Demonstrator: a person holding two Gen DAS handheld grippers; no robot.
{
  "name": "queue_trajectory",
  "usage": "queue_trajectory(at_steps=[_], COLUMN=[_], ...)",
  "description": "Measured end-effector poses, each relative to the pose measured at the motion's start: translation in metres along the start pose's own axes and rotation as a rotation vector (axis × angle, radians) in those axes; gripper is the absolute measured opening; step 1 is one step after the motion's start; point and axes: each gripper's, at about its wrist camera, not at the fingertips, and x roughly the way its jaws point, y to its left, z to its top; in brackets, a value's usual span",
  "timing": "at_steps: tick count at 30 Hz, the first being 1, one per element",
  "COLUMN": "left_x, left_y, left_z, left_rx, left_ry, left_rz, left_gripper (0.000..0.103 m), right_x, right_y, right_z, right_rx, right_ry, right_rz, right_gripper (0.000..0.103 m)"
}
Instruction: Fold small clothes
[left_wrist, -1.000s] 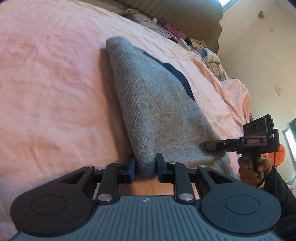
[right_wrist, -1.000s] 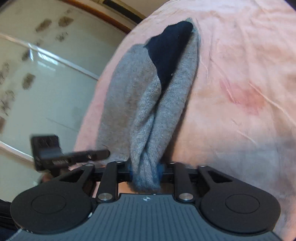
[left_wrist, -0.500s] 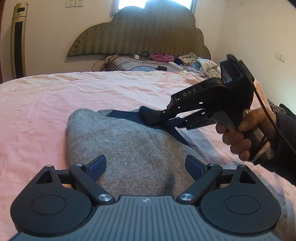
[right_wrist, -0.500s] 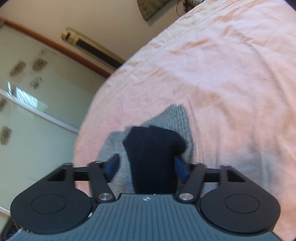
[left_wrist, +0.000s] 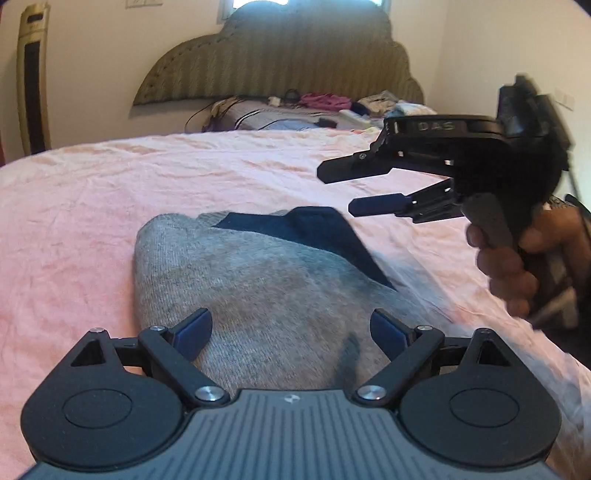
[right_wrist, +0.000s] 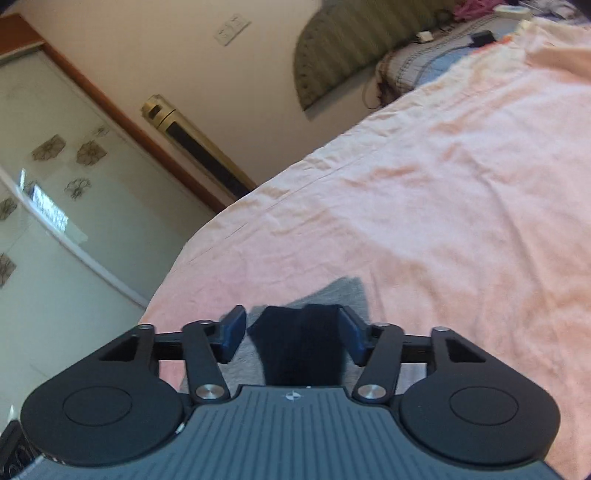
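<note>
Pink, wrinkled bedding covers the bed (left_wrist: 110, 192), which fills most of both views; a padded olive headboard (left_wrist: 280, 59) is seen against the far wall, with a heap of mixed clothes (left_wrist: 325, 101) piled at its foot. A tall gold-coloured standing unit (right_wrist: 199, 147) is seen in the corner beside a wood-framed glass door (right_wrist: 48, 192).

On the bedding, a grey knitted garment (left_wrist: 266, 295) is laid folded, with a dark navy part (left_wrist: 314, 230) showing along its far edge. The left gripper (left_wrist: 291, 330) is held low over the near end of the garment, its blue-padded fingers (left_wrist: 194, 328) spread wide apart and nothing pinched between them; the grey knit is seen between and below them.

The right gripper (left_wrist: 343, 192) is held in a hand (left_wrist: 517, 266) above the bedding, just beyond the navy edge, and is seen from the side with its two fingers parted and nothing gripped. From its own camera, the right gripper (right_wrist: 291, 332) is seen with the fingers (right_wrist: 232, 332) spread, the navy fabric (right_wrist: 299, 347) lying between them on the grey knit (right_wrist: 347, 291); contact with the cloth cannot be told.
</note>
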Motion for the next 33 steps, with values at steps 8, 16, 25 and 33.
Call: queue_trajectory(at_steps=[8, 16, 25, 33], left_x=[0.021, 0.021, -0.023, 0.001], left_y=[-0.015, -0.013, 0.005, 0.116], left_z=[-0.007, -0.009, -0.009, -0.022], left_rx=[0.087, 0.092, -0.038, -0.55], left_ry=[0.019, 0.011, -0.102, 0.019], left_rz=[0.056, 0.043, -0.007, -0.081], left_gripper=[0.095, 0.1, 0.102, 0.101], right_x=[0.068, 0.041, 0.032, -0.007], right_y=[0.013, 0.039, 0.033, -0.031], right_z=[-0.011, -0.012, -0.016, -0.022], right_rx=[-0.245, -0.242, -0.221, 0.018], right_ry=[0.125, 0.095, 0.148, 0.111], right_rz=[-0.144, -0.15, -0.132, -0.151], right_gripper=[0.087, 0.09, 0.1, 0.096])
